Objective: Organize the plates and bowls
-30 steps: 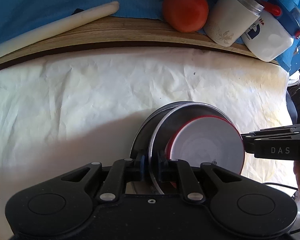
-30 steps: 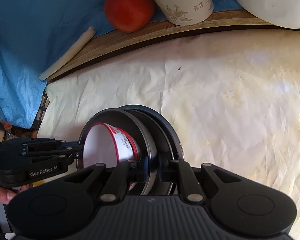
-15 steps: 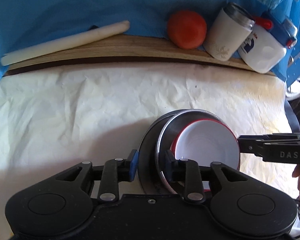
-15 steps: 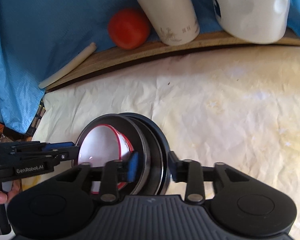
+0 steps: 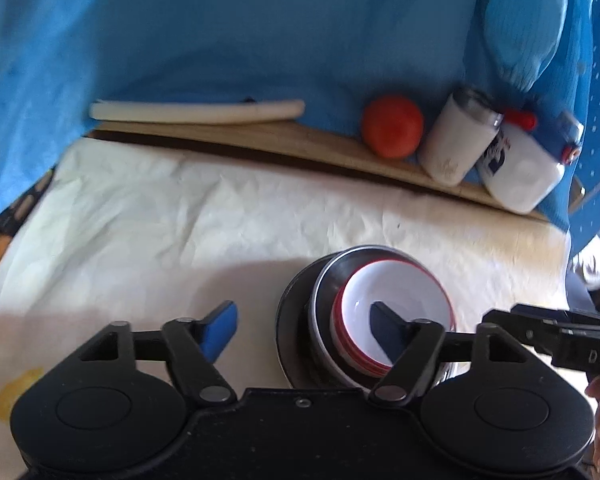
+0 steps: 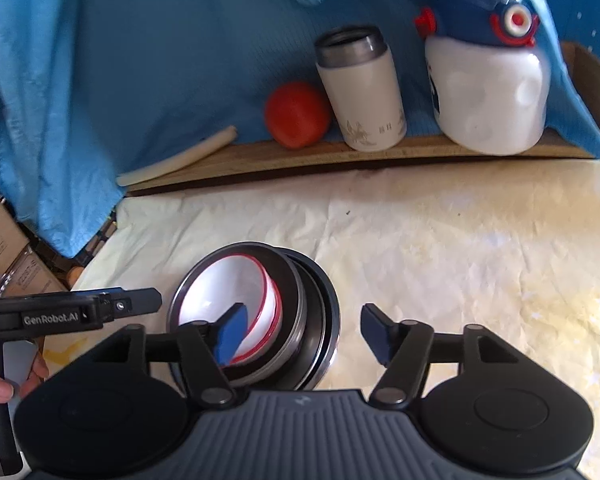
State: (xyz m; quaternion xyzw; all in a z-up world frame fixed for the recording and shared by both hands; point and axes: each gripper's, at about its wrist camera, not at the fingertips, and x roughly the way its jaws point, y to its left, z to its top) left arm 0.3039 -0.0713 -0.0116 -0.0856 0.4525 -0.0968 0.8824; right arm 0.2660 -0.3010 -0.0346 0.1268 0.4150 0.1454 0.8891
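My left gripper and my right gripper have both just been opening; the jaws now stand wide and hold nothing, with no pad pressing on a rim. The stack sits on the white paper: the white bowl with red rim lies inside the steel bowl, and this one on the dark plate. I judge that the placing step is finished and I am releasing; the next move, I think, calls for drawing both grippers away without catching any rim.
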